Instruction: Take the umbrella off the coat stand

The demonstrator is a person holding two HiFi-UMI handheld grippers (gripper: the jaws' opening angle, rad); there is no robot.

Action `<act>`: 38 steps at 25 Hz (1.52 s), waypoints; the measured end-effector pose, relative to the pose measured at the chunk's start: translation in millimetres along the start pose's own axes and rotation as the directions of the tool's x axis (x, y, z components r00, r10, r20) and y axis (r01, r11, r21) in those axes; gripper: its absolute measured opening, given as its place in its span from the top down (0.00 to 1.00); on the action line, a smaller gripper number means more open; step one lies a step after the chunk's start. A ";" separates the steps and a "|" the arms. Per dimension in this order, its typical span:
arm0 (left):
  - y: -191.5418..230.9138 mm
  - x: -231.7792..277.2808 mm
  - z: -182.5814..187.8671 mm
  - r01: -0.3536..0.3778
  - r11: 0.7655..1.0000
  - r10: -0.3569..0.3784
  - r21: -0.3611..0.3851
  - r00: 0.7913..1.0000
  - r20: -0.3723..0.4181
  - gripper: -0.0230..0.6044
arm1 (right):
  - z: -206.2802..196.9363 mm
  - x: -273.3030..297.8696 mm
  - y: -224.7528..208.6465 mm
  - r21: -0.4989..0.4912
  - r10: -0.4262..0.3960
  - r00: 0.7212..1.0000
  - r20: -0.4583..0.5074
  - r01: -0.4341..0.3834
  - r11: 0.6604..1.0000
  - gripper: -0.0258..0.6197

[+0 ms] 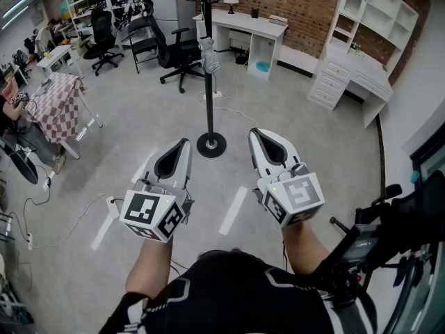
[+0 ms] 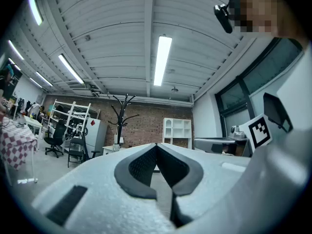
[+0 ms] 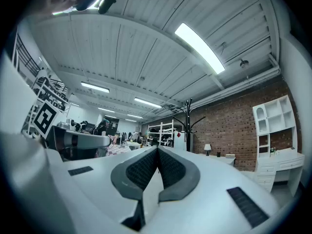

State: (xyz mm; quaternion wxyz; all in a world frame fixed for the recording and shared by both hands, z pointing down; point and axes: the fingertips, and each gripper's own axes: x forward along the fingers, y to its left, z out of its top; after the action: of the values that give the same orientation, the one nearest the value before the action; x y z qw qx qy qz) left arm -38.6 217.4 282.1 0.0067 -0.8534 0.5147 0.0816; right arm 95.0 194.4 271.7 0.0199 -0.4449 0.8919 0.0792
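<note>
Square markers [image 1: 142, 209] label the closed left tool [image 1: 185, 142] and right tool [image 1: 254, 133].

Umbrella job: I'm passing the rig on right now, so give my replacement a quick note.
Left hand-held gripper: shut, empty.
Right hand-held gripper: shut, empty.
Both are held short of the coat stand, which stands ahead.
The folded grey umbrella hangs on its pole.
Done: nothing.
Left: approach, grip the umbrella, lift it off.

Black coat stand [image 1: 209, 96], grey umbrella [image 1: 208, 56], red-checked tablecloth [image 1: 59, 106]
</note>
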 end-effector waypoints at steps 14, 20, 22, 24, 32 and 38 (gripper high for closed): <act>0.5 -1.6 -4.7 0.009 1.000 -0.010 -0.017 1.000 -0.008 0.95 | -2.9 2.9 1.2 0.020 -0.024 1.000 -0.010 0.024 1.000 0.96; 13.4 -6.2 -17.1 0.006 1.000 -0.007 -0.023 0.999 -0.034 0.95 | -9.0 11.8 13.3 0.025 -0.017 1.000 -0.018 0.018 1.000 0.96; 21.3 -8.3 -18.6 0.005 1.000 -0.006 -0.019 0.999 -0.041 0.95 | -11.7 18.1 19.9 0.010 -0.021 0.999 -0.034 0.022 1.000 0.96; 26.9 -10.7 -18.1 0.016 0.999 -0.018 -0.041 0.999 -0.037 0.95 | -14.6 24.2 26.8 -0.020 -0.027 0.998 -0.055 0.026 0.999 0.96; 48.1 -23.5 -19.7 0.048 0.996 -0.049 -0.081 0.999 -0.002 0.95 | -19.8 36.5 44.9 -0.013 -0.063 0.997 -0.048 0.063 0.998 0.96; 54.7 -19.9 -30.2 0.067 0.995 -0.068 -0.079 0.998 -0.009 0.95 | -31.0 44.8 52.4 -0.018 -0.066 0.996 -0.065 0.065 0.998 0.96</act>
State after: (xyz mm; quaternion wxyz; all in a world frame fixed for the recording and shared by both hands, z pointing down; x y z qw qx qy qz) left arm -91.9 206.3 318.9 -0.0272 -0.8704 0.4820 0.0966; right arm 27.3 185.1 304.0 -0.0105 -0.4764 0.8763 0.0708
